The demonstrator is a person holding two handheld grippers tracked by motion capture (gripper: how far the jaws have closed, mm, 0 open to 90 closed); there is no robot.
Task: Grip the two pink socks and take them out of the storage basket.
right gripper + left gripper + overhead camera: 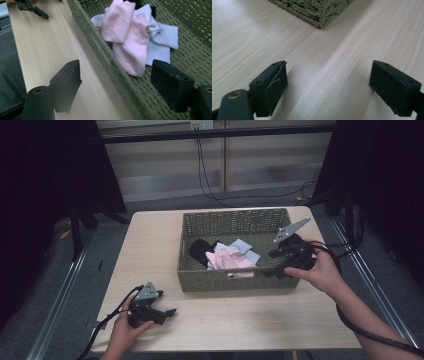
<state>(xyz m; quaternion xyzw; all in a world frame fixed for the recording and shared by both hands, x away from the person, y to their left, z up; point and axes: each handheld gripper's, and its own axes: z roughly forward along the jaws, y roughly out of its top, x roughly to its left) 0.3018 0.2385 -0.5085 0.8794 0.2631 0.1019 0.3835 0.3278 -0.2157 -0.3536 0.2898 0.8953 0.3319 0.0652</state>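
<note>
A green woven basket (235, 282) stands in the middle of the wooden table (150, 240). Inside it lie pink socks (227, 260), pale lavender socks (245, 247) and a black one (200, 250). My right gripper (272, 262) hovers at the basket's right front corner, open, straddling its front rim (110, 67), with the pink socks (130, 37) and lavender socks (160, 40) just ahead. My left gripper (170, 311) rests low over the table's front left, open and empty, pointing toward the basket's corner (322, 17).
Bare tabletop (324, 62) lies between the left gripper and the basket. Cables (210, 175) run across the floor behind the table. Dark curtains (45, 180) flank both sides. The far gripper (30, 7) shows at the top left of the right gripper view.
</note>
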